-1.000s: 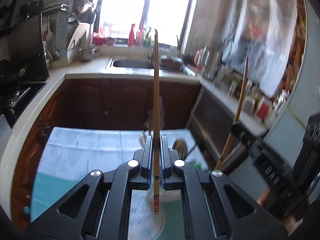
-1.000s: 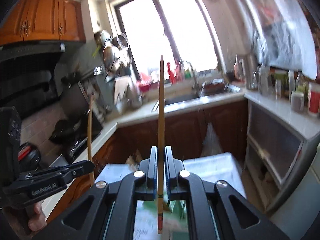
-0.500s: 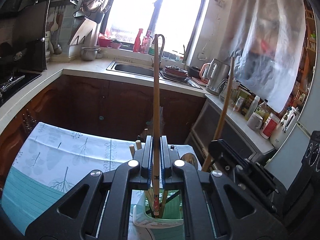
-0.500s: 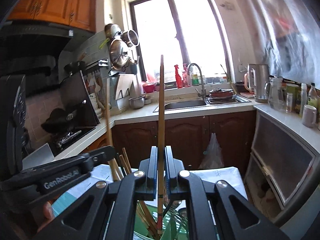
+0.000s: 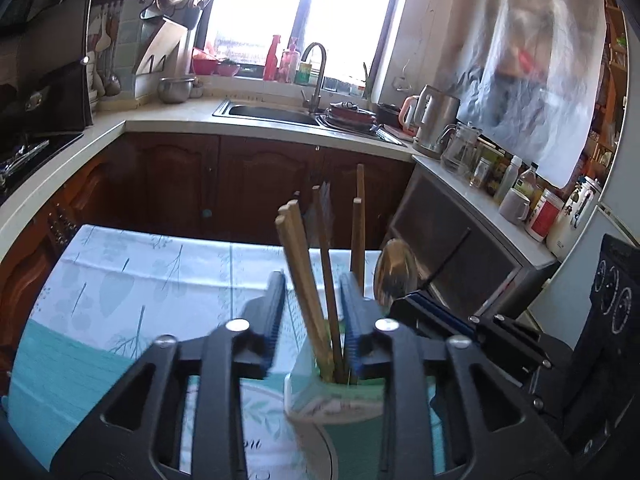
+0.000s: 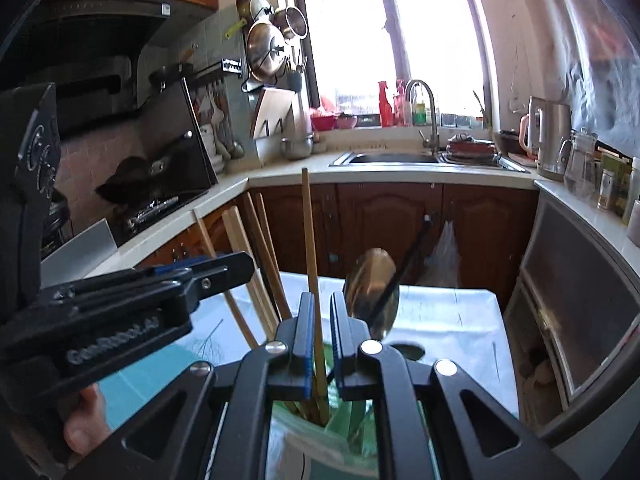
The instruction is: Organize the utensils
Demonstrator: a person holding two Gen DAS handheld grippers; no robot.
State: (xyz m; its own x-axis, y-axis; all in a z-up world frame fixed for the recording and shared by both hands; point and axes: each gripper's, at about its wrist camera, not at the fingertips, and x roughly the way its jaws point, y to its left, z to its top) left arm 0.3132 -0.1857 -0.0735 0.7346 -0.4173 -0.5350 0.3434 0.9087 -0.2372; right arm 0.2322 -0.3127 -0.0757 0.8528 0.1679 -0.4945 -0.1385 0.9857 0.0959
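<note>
A pale green utensil holder [image 5: 332,396] stands on the clothed table with several wooden chopsticks [image 5: 304,272] and a metal spoon [image 5: 394,272] upright in it. My left gripper [image 5: 312,308] hangs just over the holder, its jaws opening. Chopsticks rise between the pads, and neither pad touches them. My right gripper [image 6: 321,320] is over the same holder [image 6: 352,412]. One chopstick [image 6: 310,240] stands between its jaws, leaning on the left pad. A thin gap shows at the right pad, and the lower end is in the holder. The spoon [image 6: 372,288] stands just beyond it.
The table [image 5: 140,280] has a teal and white leaf-print cloth, and a white round dish [image 5: 280,432] lies under the holder. Dark wood cabinets, a sink [image 5: 272,114] and a crowded right counter [image 5: 500,184] ring the table. A hand [image 6: 84,432] holds the left gripper.
Both grippers came down to the holder. The left jaws parted and their chopstick now stands in the holder. The right chopstick sits lower between its jaws.
</note>
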